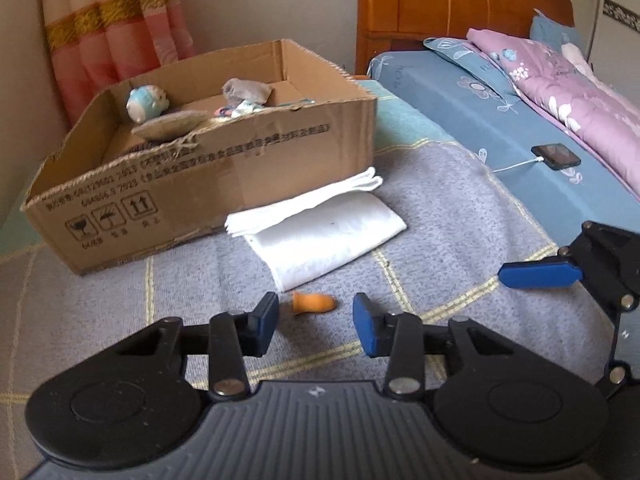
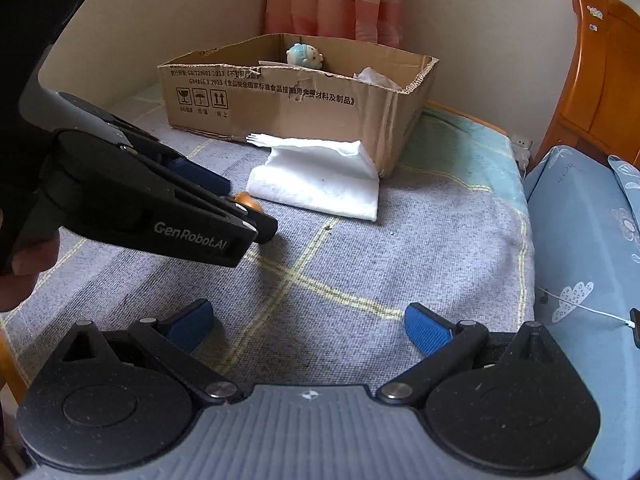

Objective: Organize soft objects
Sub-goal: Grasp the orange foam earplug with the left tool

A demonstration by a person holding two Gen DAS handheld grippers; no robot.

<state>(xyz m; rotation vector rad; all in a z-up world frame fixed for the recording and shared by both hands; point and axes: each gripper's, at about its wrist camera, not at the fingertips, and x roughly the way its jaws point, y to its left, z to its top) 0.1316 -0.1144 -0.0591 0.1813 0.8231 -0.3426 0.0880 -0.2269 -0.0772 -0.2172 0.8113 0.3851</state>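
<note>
A small orange soft piece (image 1: 313, 303) lies on the grey checked blanket, just ahead of my open left gripper (image 1: 315, 324) and between its fingertips' line. In the right wrist view the left gripper (image 2: 240, 200) hovers over the orange piece (image 2: 247, 199), mostly hiding it. A folded white cloth (image 1: 320, 228) (image 2: 320, 178) lies against the cardboard box (image 1: 248, 152) (image 2: 288, 108). The box holds a blue-white plush (image 1: 146, 103) (image 2: 304, 56), a grey soft item (image 1: 246, 91) and a round woven pad (image 1: 168, 127). My right gripper (image 2: 310, 330) is open and empty above the blanket.
A bed with blue sheet (image 1: 500, 120) and purple quilt (image 1: 560, 84) lies to the right, with a phone on a cable (image 1: 556, 156). A wooden headboard (image 1: 448, 0) and a pink curtain (image 1: 112, 28) stand behind. The right gripper's blue finger (image 1: 540, 275) shows at right.
</note>
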